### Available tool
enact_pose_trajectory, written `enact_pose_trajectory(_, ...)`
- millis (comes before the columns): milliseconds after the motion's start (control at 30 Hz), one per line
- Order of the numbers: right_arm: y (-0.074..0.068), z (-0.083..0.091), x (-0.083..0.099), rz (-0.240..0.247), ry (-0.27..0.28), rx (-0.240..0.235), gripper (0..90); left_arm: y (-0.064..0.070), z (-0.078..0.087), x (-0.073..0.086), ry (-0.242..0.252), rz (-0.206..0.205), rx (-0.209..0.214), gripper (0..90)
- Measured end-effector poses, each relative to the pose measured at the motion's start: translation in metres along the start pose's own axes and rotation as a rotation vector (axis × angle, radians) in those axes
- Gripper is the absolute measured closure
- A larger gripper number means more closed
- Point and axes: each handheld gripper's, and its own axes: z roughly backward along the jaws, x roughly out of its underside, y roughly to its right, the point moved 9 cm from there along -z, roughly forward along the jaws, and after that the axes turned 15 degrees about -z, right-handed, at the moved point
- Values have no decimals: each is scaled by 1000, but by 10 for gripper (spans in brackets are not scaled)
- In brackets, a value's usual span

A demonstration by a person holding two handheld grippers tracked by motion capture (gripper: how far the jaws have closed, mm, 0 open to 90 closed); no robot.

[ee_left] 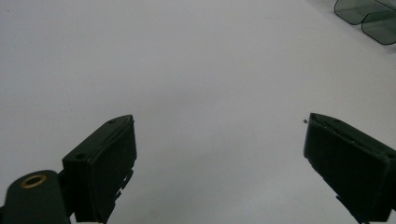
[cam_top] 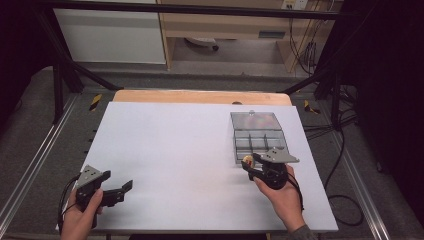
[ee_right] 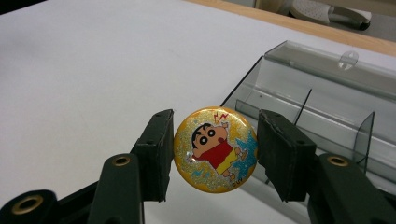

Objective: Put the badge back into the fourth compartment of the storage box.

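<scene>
A round gold badge (ee_right: pixel 215 149) with a cartoon figure on it sits between the jaws of my right gripper (ee_right: pixel 212 151), which is shut on its edges. In the high view the right gripper (cam_top: pixel 248 163) holds the badge (cam_top: pixel 247 160) just off the near left corner of a clear plastic compartment box (cam_top: pixel 260 141), whose lid (cam_top: pixel 255 120) lies open. That box (ee_right: pixel 322 107) stands right behind the badge in the right gripper view. My left gripper (cam_top: pixel 126 187) rests open near the table's front left; its jaws (ee_left: pixel 219 163) stand wide apart over bare white surface.
The white table top (cam_top: pixel 175 150) stretches between the two hands. A wooden strip (cam_top: pixel 200 96) runs along its far edge. Black frame posts and cables stand on the floor to the right. A corner of the clear box (ee_left: pixel 369 16) shows at the top right of the left gripper view.
</scene>
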Motion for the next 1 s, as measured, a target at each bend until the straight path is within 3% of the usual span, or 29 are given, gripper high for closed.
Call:
enact_pose_trajectory(367, -2, -8, -31, 17, 43, -8, 475, -1, 0, 1, -4, -1, -4, 97)
enact_pose_trajectory(633, 4, -16, -54, -5, 78, 3, 475, -1, 0, 1, -3, 0, -4, 97)
enact_pose_trajectory(1000, 10, -29, -66, -3, 86, 19, 475, -1, -1, 1, -6, 0, -3, 97)
